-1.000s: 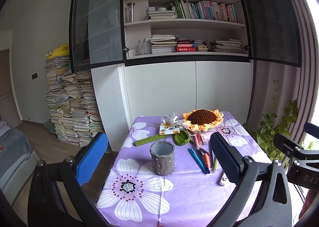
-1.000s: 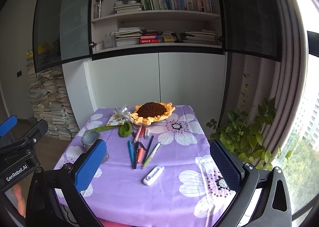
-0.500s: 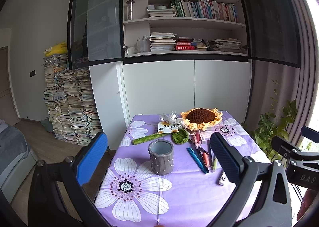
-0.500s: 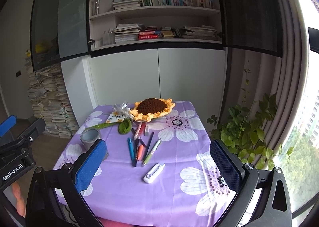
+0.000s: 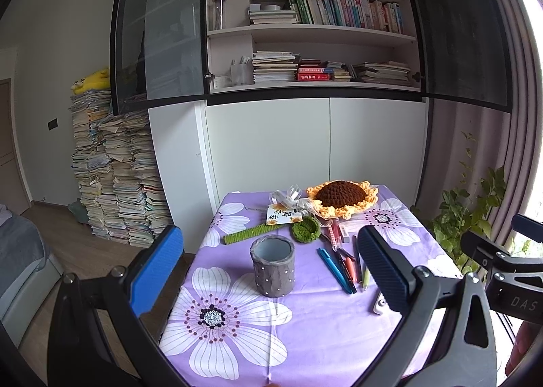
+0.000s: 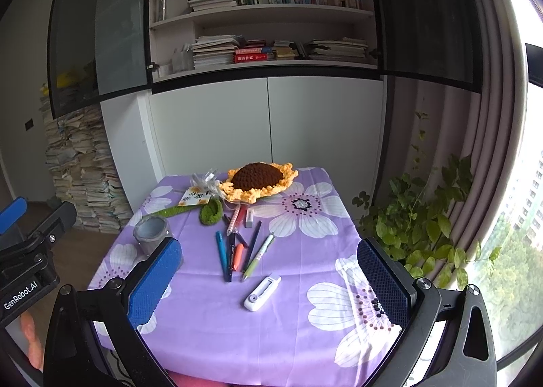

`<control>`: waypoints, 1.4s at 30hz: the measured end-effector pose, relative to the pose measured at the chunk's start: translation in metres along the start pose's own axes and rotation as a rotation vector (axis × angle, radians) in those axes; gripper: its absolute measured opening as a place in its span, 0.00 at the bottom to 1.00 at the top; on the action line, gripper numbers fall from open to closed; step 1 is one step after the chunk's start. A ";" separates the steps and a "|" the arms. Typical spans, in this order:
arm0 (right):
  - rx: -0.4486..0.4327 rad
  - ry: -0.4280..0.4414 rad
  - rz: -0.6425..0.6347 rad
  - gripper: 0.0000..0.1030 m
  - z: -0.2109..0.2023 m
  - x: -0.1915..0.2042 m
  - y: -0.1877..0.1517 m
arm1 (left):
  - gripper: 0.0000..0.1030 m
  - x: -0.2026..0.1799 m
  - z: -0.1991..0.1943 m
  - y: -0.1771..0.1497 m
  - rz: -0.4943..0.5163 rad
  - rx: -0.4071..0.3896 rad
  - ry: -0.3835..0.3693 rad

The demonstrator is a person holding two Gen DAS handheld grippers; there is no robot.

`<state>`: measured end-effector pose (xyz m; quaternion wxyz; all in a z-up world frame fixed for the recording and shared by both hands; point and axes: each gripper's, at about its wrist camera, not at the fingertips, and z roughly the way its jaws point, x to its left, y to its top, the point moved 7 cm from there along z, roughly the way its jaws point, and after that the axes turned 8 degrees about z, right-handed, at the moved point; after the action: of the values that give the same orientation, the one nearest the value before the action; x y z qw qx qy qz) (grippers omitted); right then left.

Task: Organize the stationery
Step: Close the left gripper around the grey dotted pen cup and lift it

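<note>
A grey pen cup (image 5: 272, 265) stands upright on the purple flowered tablecloth (image 5: 305, 326); it also shows in the right wrist view (image 6: 151, 235). Several pens (image 6: 237, 251) lie loose in the middle, also seen in the left wrist view (image 5: 342, 266). A white correction-tape dispenser (image 6: 262, 292) lies nearer the front. My left gripper (image 5: 269, 271) is open and empty, held above the table's near edge with the cup between its fingers in the view. My right gripper (image 6: 269, 280) is open and empty, above the near edge, facing the pens.
A crocheted sunflower (image 6: 259, 180), a green crocheted leaf (image 6: 211, 211), a green stem (image 5: 253, 233) and a card with ribbon (image 5: 284, 215) lie at the table's far side. White cabinets and bookshelves stand behind. A potted plant (image 6: 417, 217) is right, stacked books (image 5: 115, 180) left.
Both grippers have risen and tilted a little, so the table sits lower in both views. Nothing on the table has moved. Both grippers stay open.
</note>
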<state>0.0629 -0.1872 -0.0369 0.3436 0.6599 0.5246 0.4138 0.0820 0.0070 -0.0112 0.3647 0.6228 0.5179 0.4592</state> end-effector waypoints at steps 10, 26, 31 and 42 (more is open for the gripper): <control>0.032 -0.006 -0.002 1.00 0.017 -0.001 -0.003 | 0.99 0.001 0.018 -0.006 -0.007 0.031 -0.014; 0.141 -0.007 -0.035 1.00 0.085 0.001 -0.016 | 0.99 -0.011 0.117 -0.064 0.034 0.160 -0.190; 0.243 0.025 -0.129 0.87 0.119 0.011 -0.041 | 0.99 -0.006 0.154 -0.092 -0.015 0.225 -0.281; 0.457 0.070 -0.104 0.39 0.202 0.019 -0.067 | 0.98 -0.006 0.205 -0.093 -0.002 0.234 -0.273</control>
<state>0.2212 -0.1585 -0.1777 0.1875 0.6778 0.6497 0.2888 0.2476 0.0241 -0.1627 0.3568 0.7171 0.5141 0.3068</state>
